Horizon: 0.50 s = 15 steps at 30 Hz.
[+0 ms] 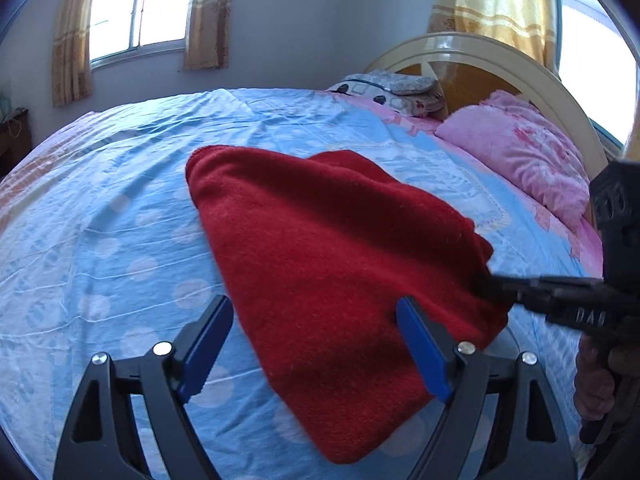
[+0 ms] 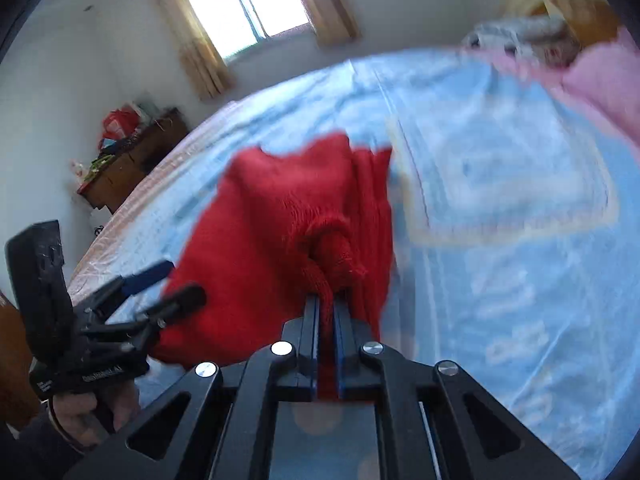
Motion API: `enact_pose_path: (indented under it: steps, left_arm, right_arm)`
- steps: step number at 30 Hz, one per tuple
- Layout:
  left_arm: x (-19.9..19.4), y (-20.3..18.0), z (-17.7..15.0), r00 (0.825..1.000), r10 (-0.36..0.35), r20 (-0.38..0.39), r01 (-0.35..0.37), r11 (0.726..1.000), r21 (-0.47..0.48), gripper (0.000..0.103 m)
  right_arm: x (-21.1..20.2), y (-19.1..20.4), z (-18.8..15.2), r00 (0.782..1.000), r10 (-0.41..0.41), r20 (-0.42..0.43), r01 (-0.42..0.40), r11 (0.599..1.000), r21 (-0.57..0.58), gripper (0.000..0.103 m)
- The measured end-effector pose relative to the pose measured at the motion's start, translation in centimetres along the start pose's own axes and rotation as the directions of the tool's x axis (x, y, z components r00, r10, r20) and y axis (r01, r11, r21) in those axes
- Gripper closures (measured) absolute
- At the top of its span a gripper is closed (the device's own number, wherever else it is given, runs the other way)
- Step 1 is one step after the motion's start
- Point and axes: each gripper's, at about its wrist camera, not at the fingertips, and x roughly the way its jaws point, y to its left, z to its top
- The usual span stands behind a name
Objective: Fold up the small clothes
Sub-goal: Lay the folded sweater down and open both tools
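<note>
A red knitted garment (image 1: pixel 328 236) lies partly lifted over the blue bed sheet (image 1: pixel 120 208). My left gripper (image 1: pixel 316 320) is open, its blue fingers on either side of the garment's near edge, not closed on it. My right gripper (image 2: pixel 327 304) is shut on a bunched fold of the red garment (image 2: pixel 288 224) and holds that side up. In the left wrist view the right gripper (image 1: pixel 492 284) comes in from the right, with its tips at the cloth's right edge. In the right wrist view the left gripper (image 2: pixel 168 284) shows open at the left.
The bed carries a pink pillow (image 1: pixel 524 152) and a patterned pillow (image 1: pixel 392 88) by the cream headboard (image 1: pixel 480 56). A wooden side table (image 2: pixel 128 160) with clutter stands at the bed's far left. Curtained windows (image 1: pixel 136 4) are behind.
</note>
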Motion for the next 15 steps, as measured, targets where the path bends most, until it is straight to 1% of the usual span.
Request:
enact_pose_path:
  steps: [1,3,5,7,8,9,11,12,15]
  left_arm:
    - [0.0,-0.3,-0.3,1.0,-0.012,-0.007,0.012,1.0,0.02,0.013]
    - [0.1,-0.6,-0.4,1.0,-0.017,-0.012,0.017,0.999,0.036,0.01]
    - [0.6,-0.6,-0.4,0.999,-0.021,-0.039,0.023,0.999,0.039,0.009]
    - [1.2,-0.5,-0.4,0.997,-0.021,-0.07,0.023,0.999,0.032,0.009]
    - [1.5,-0.4,-0.4,0.996,-0.022,-0.083,0.024,0.999,0.024,0.008]
    - [1.5,-0.2,-0.5,0.996,-0.022,-0.09,0.023,1.0,0.014,0.006]
    - [1.5,0.2,-0.6,0.995,-0.04,-0.095,0.039,0.999,-0.01,0.006]
    - [1.5,0.3,-0.7,0.994,-0.048,-0.096,0.047,0.999,-0.019,0.005]
    - [1.6,0.7,-0.9,0.992,-0.067,-0.103,0.063,0.997,-0.042,0.004]
  right_arm:
    - [-0.2,0.1,-0.7,1.0,-0.022,-0.009,0.021,0.999,-0.028,0.099]
    - [-0.8,0.1,-2.2,0.999,-0.03,-0.022,0.028,0.997,-0.073,0.099]
    - [-1.3,0.0,-2.1,0.999,-0.035,-0.012,0.034,0.995,-0.089,0.099]
    - [-2.3,-0.3,-1.1,1.0,-0.023,0.018,0.024,0.996,-0.089,0.097]
    - [-2.9,-0.6,-0.3,0.999,-0.015,0.042,0.018,0.997,-0.08,0.09]
    - [-3.3,-0.6,0.4,0.997,-0.024,0.067,0.029,0.997,-0.076,0.074]
    - [-4.0,-1.2,2.1,0.99,-0.038,0.133,0.045,0.998,-0.05,0.058]
    - [-4.1,-1.7,3.3,0.986,-0.038,0.16,0.043,0.999,-0.028,0.058]
    - [-2.7,-2.5,6.6,0.988,-0.047,0.146,0.046,0.999,0.011,0.058]
